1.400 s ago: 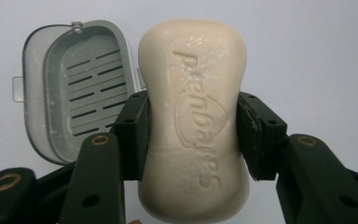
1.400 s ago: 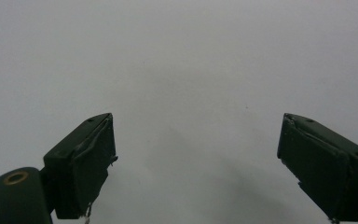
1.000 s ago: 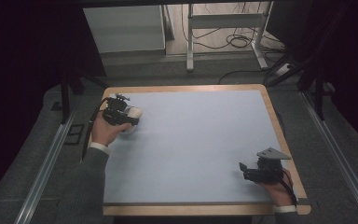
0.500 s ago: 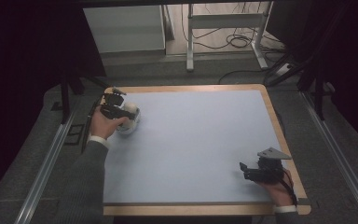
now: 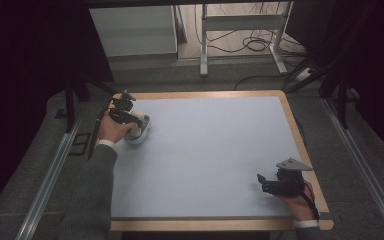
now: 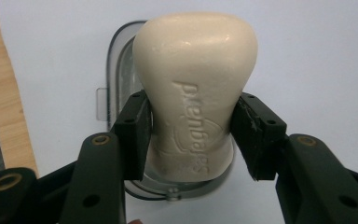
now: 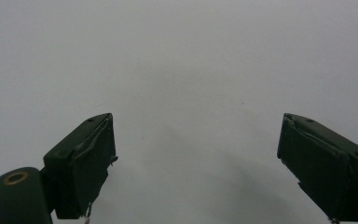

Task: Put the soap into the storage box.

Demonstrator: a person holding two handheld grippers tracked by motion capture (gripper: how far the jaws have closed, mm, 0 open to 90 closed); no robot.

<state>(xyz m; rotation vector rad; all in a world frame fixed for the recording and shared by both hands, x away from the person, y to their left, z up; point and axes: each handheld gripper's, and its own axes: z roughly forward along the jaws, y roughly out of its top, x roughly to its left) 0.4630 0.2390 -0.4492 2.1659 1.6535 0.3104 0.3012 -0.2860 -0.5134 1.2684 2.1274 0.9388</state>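
**One soap bar held over its dish**

Two grippers show in the high view. Nearest, at the lower right, the right gripper (image 5: pixel 269 181) rests on the desk (image 5: pixel 215 150), its fingers spread wide and empty. Farther off, at the upper left, the left gripper (image 6: pixel 191 133) squeezes the soap (image 6: pixel 195 88) above the clear dish (image 6: pixel 119 70). Soap is slippery. It could slide out and miss the dish.

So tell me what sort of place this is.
Probably a lab or workshop set up for recording, not a home. A bare work table stands on grey floor between metal rails, with loose cables and a metal stand behind it.
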